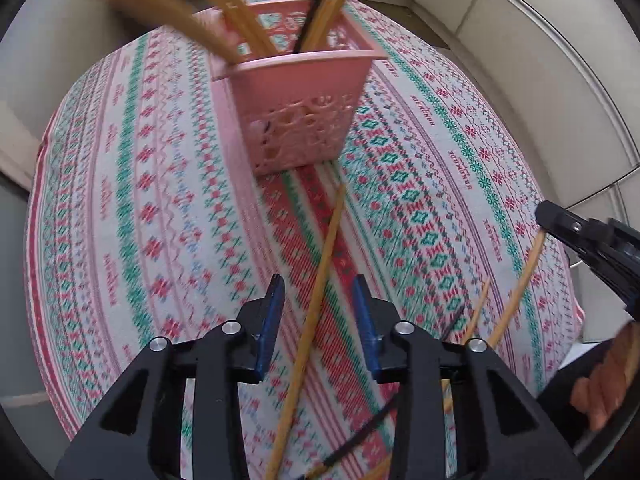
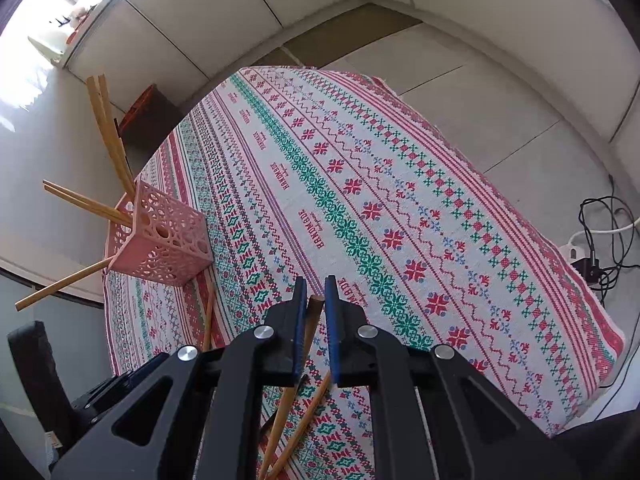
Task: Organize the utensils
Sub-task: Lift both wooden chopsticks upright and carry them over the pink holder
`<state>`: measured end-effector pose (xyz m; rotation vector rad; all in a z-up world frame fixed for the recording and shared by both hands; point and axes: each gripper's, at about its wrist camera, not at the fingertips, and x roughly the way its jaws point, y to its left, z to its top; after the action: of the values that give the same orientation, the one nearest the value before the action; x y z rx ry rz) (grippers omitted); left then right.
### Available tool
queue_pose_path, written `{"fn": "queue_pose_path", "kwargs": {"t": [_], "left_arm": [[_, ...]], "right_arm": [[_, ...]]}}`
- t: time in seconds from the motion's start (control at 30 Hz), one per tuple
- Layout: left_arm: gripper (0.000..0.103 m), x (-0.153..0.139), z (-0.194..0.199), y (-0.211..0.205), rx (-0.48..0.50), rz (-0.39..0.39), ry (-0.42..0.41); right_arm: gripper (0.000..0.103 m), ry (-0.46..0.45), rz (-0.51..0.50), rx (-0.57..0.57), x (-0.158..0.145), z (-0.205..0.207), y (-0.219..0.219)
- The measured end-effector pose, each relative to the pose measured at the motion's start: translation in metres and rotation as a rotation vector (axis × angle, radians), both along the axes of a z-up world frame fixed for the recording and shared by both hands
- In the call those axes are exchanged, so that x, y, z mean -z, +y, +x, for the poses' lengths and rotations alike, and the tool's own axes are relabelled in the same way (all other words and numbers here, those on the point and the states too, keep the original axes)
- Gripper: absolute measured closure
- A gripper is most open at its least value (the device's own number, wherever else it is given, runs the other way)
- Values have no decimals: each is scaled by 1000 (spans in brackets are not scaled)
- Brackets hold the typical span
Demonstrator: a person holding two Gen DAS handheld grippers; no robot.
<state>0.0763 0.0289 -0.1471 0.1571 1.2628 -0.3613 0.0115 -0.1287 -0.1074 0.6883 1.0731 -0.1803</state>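
The pink plastic basket with a pierced pattern (image 1: 298,116) stands in the upper middle of the left wrist view, on the table. Several light wooden chopsticks (image 1: 244,28) and one black chopstick (image 1: 316,12) already stand in it, so I judge the task is partly done. In the right wrist view the same basket (image 2: 160,240) is at the middle left, and the sticks fan out of it.

Some pieces are left. A long wooden chopstick (image 1: 320,280) lies on the cloth below the basket and passes between the fingers of the left gripper (image 1: 319,292). These blue pads stand apart and do not press it, so this gripper is released. More sticks, one of them black (image 1: 360,436), lie at the lower right of that view.

The right gripper (image 2: 316,292) is clenched on a brown-tipped wooden chopstick (image 2: 314,312), which runs down to the lower middle of the frame; a second stick (image 2: 308,420) is just beside it, and whether it is also gripped I cannot tell.

The surface is a woven tablecloth (image 2: 400,184) with red, green and white folk stripes. Around it are pale floor tiles (image 2: 460,76), and black cables (image 2: 604,232) with a white power strip at the right edge.
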Motion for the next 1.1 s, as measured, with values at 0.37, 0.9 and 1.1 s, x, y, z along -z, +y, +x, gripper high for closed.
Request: {"fn": "queue_pose_path", "kwargs": {"t": [0.37,0.9,1.1], "left_arm": [[97,27,16,-32,69,99,-60],[99,-116,-87,34,-10,-163,-423],[99,-148,-123,42,-16,-188,-508]], "right_arm": [[94,-34,62,-13,1,-1,-11],[94,-275,32,-202,-96,-46,23],[94,-322,13,-270,-123,-64,38]]}}
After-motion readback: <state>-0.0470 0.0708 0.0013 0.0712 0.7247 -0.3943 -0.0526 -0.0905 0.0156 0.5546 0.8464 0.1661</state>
